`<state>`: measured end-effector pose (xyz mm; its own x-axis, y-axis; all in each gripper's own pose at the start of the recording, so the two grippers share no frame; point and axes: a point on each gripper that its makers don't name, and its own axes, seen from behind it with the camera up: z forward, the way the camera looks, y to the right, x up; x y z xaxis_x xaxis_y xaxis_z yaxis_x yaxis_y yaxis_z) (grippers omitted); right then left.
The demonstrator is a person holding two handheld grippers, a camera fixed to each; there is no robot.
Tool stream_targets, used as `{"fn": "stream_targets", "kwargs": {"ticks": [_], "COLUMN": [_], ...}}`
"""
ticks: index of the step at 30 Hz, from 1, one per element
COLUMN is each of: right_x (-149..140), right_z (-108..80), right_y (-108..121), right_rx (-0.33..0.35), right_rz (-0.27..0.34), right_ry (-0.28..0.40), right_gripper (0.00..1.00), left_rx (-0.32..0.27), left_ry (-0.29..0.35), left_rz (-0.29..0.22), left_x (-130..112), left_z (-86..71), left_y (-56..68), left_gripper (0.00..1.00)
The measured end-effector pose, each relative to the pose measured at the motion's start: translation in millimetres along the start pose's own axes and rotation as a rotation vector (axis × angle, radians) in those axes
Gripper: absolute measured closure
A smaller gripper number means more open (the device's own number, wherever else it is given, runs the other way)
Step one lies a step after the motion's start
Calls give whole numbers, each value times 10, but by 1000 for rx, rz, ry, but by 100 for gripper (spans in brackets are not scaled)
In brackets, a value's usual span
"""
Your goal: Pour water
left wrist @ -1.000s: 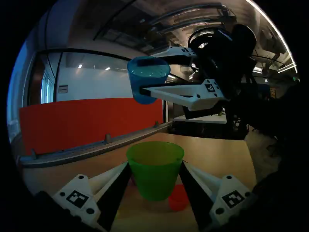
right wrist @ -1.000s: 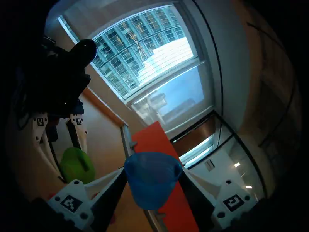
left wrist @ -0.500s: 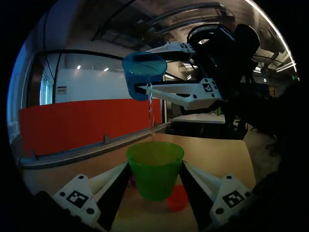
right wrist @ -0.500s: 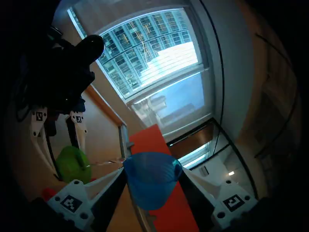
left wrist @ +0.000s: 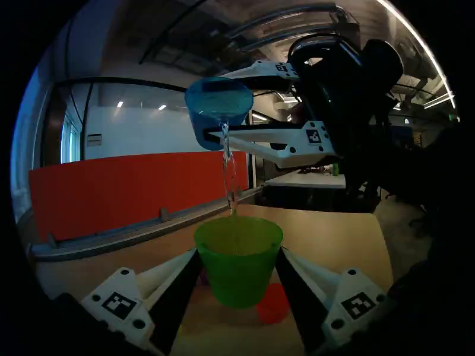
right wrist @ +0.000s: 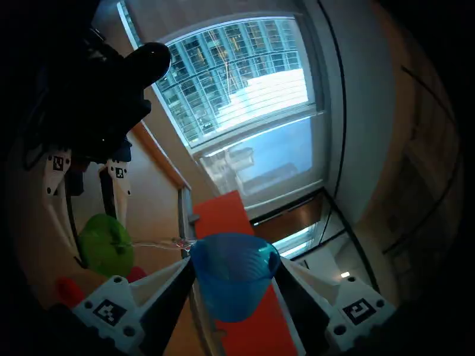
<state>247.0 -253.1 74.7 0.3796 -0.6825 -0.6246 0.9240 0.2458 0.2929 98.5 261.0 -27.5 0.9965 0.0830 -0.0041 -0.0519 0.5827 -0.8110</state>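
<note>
The blue cup [left wrist: 215, 110] has tipped further over since a second ago. Back then no water was leaving it; half a second ago a thin thread had started, and now I see a fuller stream [left wrist: 227, 172] running from its lower lip. In the left gripper view the cup has also drifted a little to the left, while the green cup [left wrist: 238, 276] sits where it was.

My right tongs [right wrist: 234, 270] are closed on the blue cup, one finger pressed to each side of it, holding it up in the air and tilted well over. The left tongs [left wrist: 237, 258] grip the green cup the same way, both fingers against its walls, and it stands upright with its mouth open to the falling water. The blue cup hangs above the green one, well apart from it, and the stream drops from the one down into the mouth of the other.

Just behind the green cup's base, to its right, a red cup [left wrist: 273, 301] stands on the tabletop [left wrist: 338, 237]. An orange panel [left wrist: 119, 184] runs along the tabletop's far edge. In the right gripper view the stream shows as a pale line reaching from the blue cup's rim across to the green cup, with a large window [right wrist: 249, 101] beyond.
</note>
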Motion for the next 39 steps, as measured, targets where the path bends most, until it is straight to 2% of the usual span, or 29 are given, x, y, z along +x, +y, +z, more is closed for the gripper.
{"fn": "stream_targets", "kwargs": {"ticks": [20,39], "right_x": [52,104], "right_z": [-54,-10], "right_y": [112,196], "right_rx": [-29,-56], "right_rz": [-78,-164], "right_ry": [14,24], "right_gripper": [9,9], "left_rx": [3,5], "left_ry": [-4,-1], "left_rz": [1,4], "left_x": [-8,-12], "left_z": [47,46], "left_y": [-29,-24], "left_gripper": [18,18]}}
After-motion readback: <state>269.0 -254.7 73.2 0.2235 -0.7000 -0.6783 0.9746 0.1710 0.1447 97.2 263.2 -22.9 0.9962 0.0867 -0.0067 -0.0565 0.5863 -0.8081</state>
